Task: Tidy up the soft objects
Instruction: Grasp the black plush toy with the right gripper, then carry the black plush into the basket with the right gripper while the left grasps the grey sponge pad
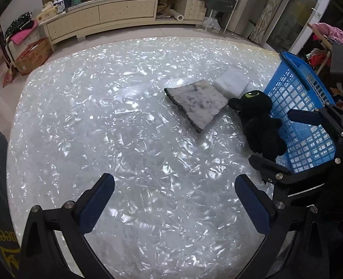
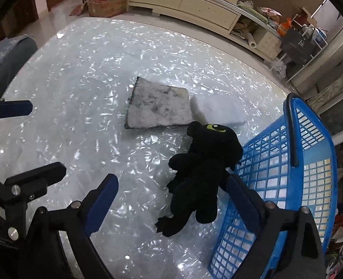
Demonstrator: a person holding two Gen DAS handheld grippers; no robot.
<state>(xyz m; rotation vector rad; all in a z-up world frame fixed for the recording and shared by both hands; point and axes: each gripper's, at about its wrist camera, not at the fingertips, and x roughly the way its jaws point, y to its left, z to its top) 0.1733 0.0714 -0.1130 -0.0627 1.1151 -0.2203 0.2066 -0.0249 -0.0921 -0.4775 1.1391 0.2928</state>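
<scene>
While the right gripper [image 2: 171, 197] is held wide apart around it without pressing, a black plush toy [image 2: 201, 169] with a yellow-green eye is seen lying on the pearly desk [image 2: 78, 93], the blue basket [image 2: 311, 162] touching at 3 o'clock; the left gripper [image 1: 175, 200] is spread and grasps nothing.

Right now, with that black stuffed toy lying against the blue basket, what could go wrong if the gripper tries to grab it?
1. The black plush toy leans on the blue basket; the open right gripper has one finger close beside the basket wall, so closing might snag the mesh or push the basket.
2. The toy is floppy; a pinch on a limb could let it sag or slip.
3. The grey pad and white block lie close by and might get nudged.
</scene>
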